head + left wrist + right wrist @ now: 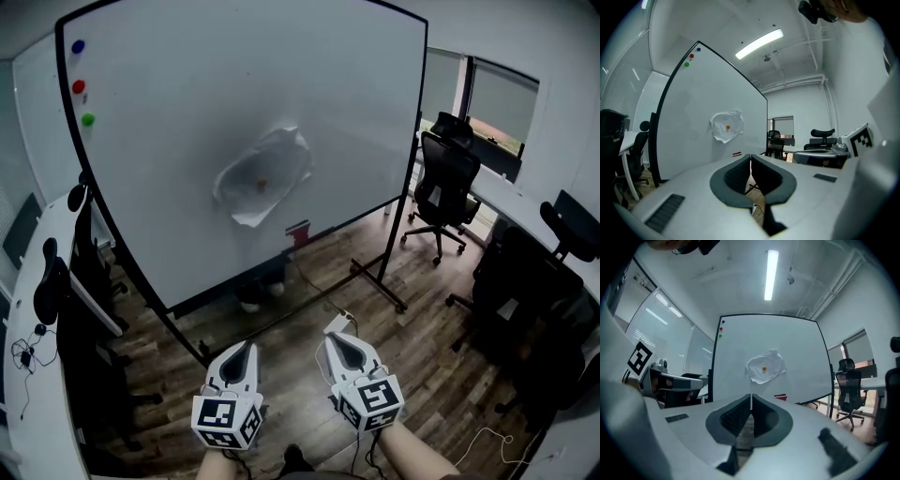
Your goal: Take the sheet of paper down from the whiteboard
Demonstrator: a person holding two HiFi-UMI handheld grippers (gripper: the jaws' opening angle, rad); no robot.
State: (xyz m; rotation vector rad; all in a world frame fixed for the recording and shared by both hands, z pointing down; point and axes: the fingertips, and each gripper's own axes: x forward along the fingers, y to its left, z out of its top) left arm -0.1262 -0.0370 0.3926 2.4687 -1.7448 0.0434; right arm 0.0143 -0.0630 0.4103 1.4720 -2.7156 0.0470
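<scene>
As we judge it, nothing of the task is done yet. Our left hand-held gripper (242, 352) is closed and empty, well short of the whiteboard (169, 112). The sheet of paper (263, 175) hangs crumpled near the board's middle, pinned by an orange magnet (262, 184). Our right hand-held gripper (339, 342) is likewise closed on nothing. Reaching, gripping and pulling all remain. We see no containers.

Crumpled paper sheet (263, 176), glossy whiteboard (169, 141), wood floor (431, 309)
</scene>
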